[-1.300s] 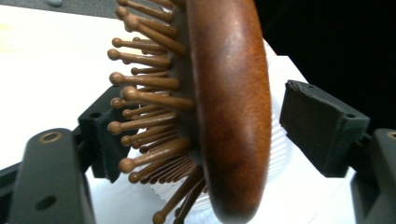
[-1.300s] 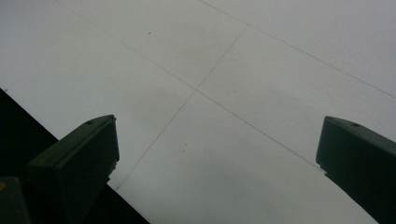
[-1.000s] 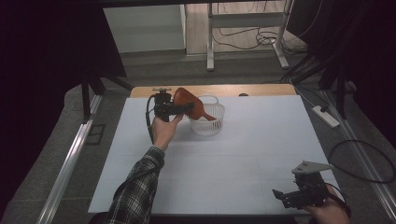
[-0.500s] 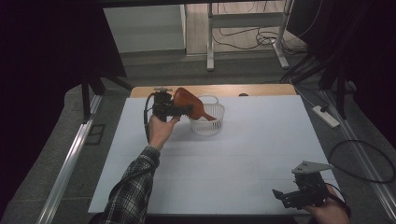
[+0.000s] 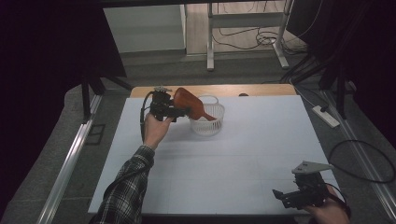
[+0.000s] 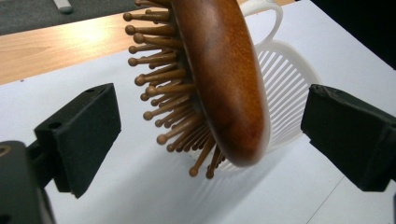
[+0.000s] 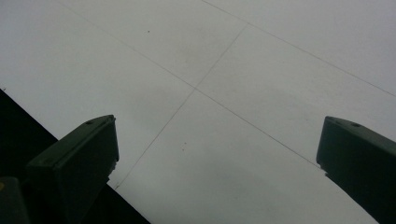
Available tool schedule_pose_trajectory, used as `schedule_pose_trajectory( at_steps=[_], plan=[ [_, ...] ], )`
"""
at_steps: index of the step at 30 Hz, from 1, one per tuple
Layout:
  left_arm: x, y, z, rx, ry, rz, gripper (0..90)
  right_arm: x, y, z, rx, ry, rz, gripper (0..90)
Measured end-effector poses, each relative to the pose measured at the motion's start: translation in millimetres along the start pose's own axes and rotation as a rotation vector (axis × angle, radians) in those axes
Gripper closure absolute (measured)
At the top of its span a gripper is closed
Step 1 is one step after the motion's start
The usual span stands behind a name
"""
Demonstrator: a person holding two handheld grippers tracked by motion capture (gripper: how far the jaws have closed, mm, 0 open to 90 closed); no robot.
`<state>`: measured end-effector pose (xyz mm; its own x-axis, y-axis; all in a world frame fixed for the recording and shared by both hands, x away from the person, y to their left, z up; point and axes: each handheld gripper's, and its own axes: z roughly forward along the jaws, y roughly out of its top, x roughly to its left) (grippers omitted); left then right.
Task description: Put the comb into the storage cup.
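**Letting the hairbrush settle into the basket**

My left gripper (image 5: pixel 180 112) has just been opening its jaws, and they now stand wide on either side of the wooden hairbrush (image 6: pixel 219 79), neither pad pressing on it. The brush leans handle-down into the white slatted basket (image 5: pixel 208 126), its head jutting out over the rim toward ten o'clock, bristles facing my left pad. To finish this well, I judge I should back straight out along my own line, keeping both pads clear of the bristle pins so nothing drags the brush out or tips the light basket.

My left hand (image 5: pixel 154 130) reaches far up the white table (image 5: pixel 243 163), forearm stretched from six o'clock, the gripper held about level and pointing toward three o'clock. My right gripper (image 5: pixel 299 193) rests low at five o'clock, jaws wide apart with nothing between them.
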<state>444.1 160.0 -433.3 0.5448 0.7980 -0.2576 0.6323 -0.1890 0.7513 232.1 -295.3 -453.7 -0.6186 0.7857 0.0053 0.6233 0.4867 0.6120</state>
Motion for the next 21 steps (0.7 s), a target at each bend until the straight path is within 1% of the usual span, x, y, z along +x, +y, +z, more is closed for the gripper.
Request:
schedule_pose_trajectory(
  at_steps=[3, 6, 10, 13, 16, 18, 21],
  plan=[
    [0.0, -1.0, -1.8, 0.007, -0.002, 0.013, 4.4, 0.0, 0.0, 0.1, 0.001, 0.000, -0.001, 0.0],
    [-1.4, -2.0, -3.4, 0.005, -0.007, 0.017, 3.7, 0.1, -0.1, -0.1, -0.001, -0.001, 0.000, 0.0],
    [-3.6, -2.2, -5.7, 0.012, -0.015, 0.043, 3.1, 0.0, 0.0, -0.1, -0.001, -0.001, 0.000, 0.0],
    [-5.6, -2.9, -8.4, 0.003, -0.017, 0.064, 2.7, 0.1, -0.1, -0.1, -0.001, -0.002, -0.001, 0.0],
    [-7.6, -4.1, -10.5, 0.008, -0.012, 0.088, 1.3, 0.1, -0.1, -0.4, 0.001, 0.000, 0.000, 0.0],
    [-8.0, -4.6, -10.9, 0.009, -0.011, 0.093, 1.3, 0.0, -0.1, -0.4, 0.001, 0.000, -0.001, 0.0],
    [-9.6, -6.5, -12.9, 0.030, 0.003, 0.116, 1.3, 0.0, -0.2, -0.5, 0.000, -0.002, -0.002, 0.0]
  ],
)
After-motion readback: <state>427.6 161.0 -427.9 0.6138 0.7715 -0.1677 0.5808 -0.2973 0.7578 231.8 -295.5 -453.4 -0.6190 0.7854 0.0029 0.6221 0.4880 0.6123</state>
